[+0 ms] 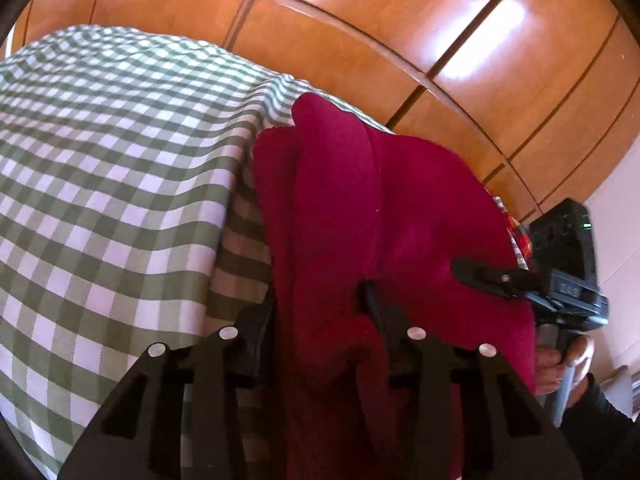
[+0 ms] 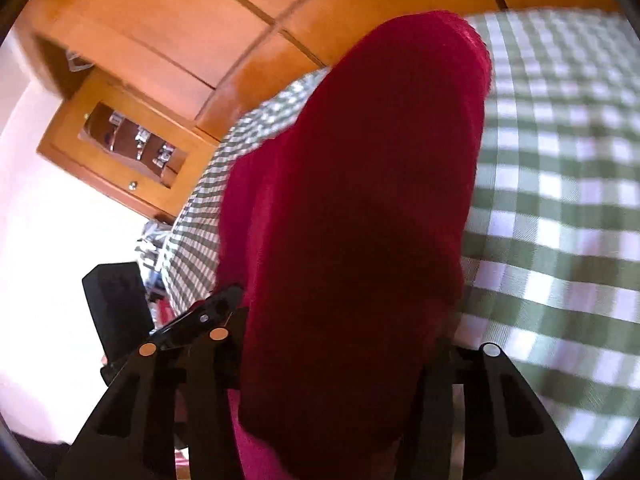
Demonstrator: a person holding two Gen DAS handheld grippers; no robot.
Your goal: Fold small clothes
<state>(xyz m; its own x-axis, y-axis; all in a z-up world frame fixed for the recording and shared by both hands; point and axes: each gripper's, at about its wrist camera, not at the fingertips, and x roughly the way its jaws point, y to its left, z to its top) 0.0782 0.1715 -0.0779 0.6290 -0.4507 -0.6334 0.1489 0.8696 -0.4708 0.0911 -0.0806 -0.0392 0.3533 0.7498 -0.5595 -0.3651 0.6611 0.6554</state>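
the left wrist view showed one red cloth [image 1: 360, 208] hanging in folds between the fingers of the left hand-held gripper [image 1: 320, 300], which was closed on it. the cloth was lifted above the counter [image 1: 100, 168], which was covered in a green and white check fabric. only this view showed the right hand-held gripper [image 1: 486, 276] from outside: one black finger lay against the cloth's right side, and a hand [image 1: 560, 364] held the handle below it. behind stood brown wood panels [image 1: 400, 20] with dark seams.

the right wrist view showed the same cloth [image 2: 360, 220] very near, filling the middle between the fingers of the right hand-held gripper [image 2: 340, 344], which pinched it. the picture was blurred. only this view showed a wood cabinet [image 2: 132, 152] with a small glass door at the left, with some shiny things inside, too small to name. the left hand-held gripper [image 2: 208, 312] appeared at the lower left, its black finger just beside the cloth's edge. the checked counter [image 2: 560, 200] lay to the right and behind.

counted: one cloth, two grippers, one hand in sight.
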